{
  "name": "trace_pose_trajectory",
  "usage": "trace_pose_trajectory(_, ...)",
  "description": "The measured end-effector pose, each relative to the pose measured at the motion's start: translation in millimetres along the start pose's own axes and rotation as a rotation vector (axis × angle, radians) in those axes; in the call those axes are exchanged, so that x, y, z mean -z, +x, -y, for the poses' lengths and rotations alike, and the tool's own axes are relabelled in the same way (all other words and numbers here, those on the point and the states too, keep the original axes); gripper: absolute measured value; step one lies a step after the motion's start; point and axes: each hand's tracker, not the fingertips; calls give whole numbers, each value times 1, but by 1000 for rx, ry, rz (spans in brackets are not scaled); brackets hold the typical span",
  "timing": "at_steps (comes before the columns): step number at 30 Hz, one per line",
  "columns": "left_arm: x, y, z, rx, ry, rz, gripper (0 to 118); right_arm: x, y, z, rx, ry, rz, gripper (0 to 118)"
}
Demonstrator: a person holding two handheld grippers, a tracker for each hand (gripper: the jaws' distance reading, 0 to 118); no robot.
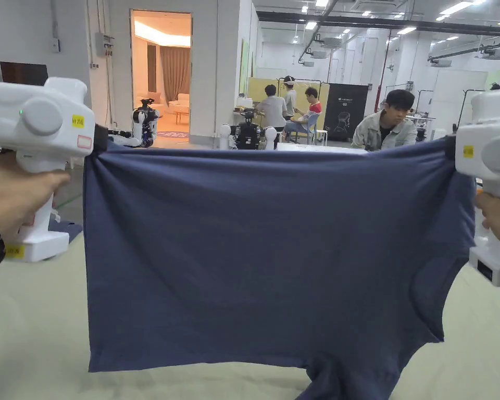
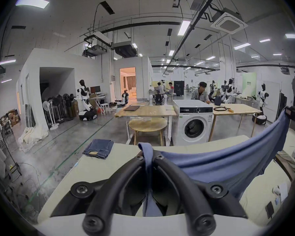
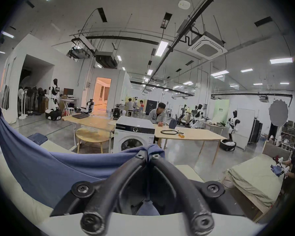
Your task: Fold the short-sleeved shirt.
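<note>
And the dark blue short-sleeved cotton shirt point(image 1: 264, 250) is up in the air, stretched wide across the middle of the head view, its bottom end bunching on the pale green padded table point(image 1: 30, 333) at lower centre. The left gripper point(image 1: 99, 139), white-bodied, sits upper left, clenched on the shirt's top corner; the right gripper point(image 1: 450, 148) mirrors it at the right edge.

Switch to the left gripper view: both black jaws of the left gripper point(image 2: 147, 156) press together on a strip of blue fabric at centre, and the shirt point(image 2: 228, 161) swoops away to the right edge. It also picks up a folded pair of blue jeans point(image 2: 99, 148) lying at the table's far corner, left of centre. In the right gripper view, the right gripper point(image 3: 147, 155) likewise pinches the cloth point(image 3: 49, 164), which runs off to the left.

Beyond the table edge stand a white front-loading washing machine point(image 2: 193, 124) and a long wooden table point(image 3: 191, 134), with bare grey floor around them.
</note>
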Motion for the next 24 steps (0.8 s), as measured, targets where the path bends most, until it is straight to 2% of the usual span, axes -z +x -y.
trace_pose_trajectory(12, -87, -9, 69, -38, -11, 52, 0, -125, 17, 64, -23, -38, -4, 0)
trace_pose_trajectory(17, -132, -8, 95, -7, 2, 74, 0, -172, 24, 85, -35, -46, -10, 0)
trace_pose_trajectory(22, -165, -7, 140, -4, -19, 105, 0, -204, 27, 125, -56, -106, -21, 0)
trace_pose_trajectory(24, -173, -9, 163, -16, -51, 125, 0, -216, 28, 145, -42, -144, -39, 0)
